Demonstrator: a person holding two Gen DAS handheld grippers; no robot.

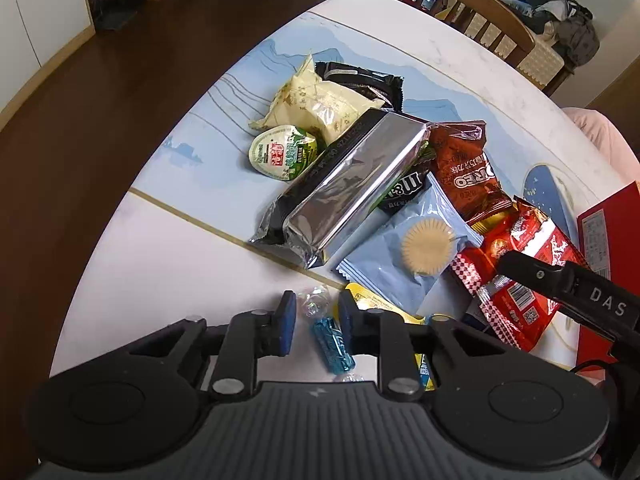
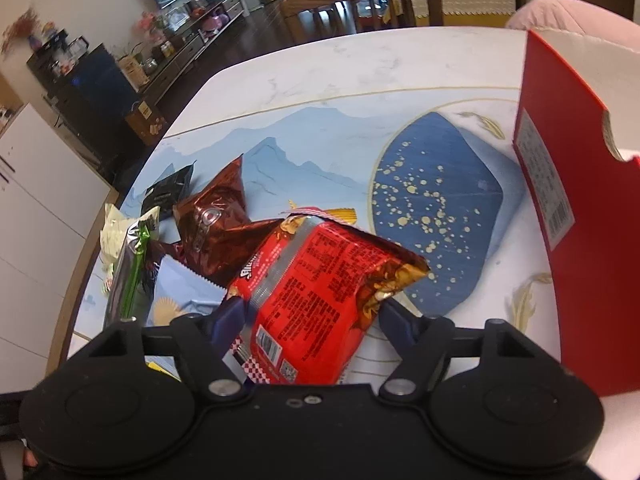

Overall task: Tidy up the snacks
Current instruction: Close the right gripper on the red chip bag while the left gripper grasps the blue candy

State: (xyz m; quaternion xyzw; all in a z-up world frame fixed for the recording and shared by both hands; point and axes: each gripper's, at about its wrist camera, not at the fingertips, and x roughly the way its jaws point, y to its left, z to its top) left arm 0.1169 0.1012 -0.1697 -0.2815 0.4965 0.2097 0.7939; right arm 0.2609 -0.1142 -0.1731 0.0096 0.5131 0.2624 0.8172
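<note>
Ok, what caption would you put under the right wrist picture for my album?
Right hand-held gripper straddling a red snack packet, beside an open red box on the painted table.

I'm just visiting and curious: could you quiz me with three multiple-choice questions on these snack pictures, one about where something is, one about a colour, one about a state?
1. Where is the blue candy?
A. between the left gripper's fingers
B. inside the red box
C. on a chair

2. What colour is the round jelly cup's lid?
A. purple
B. green and white
C. orange

3. What sits between the right gripper's fingers?
A. nothing
B. a spoon
C. the red snack bag

Answers: A, it lies on the table in their gap; B, the left view shows it; C, the bag fills the gap.
</note>
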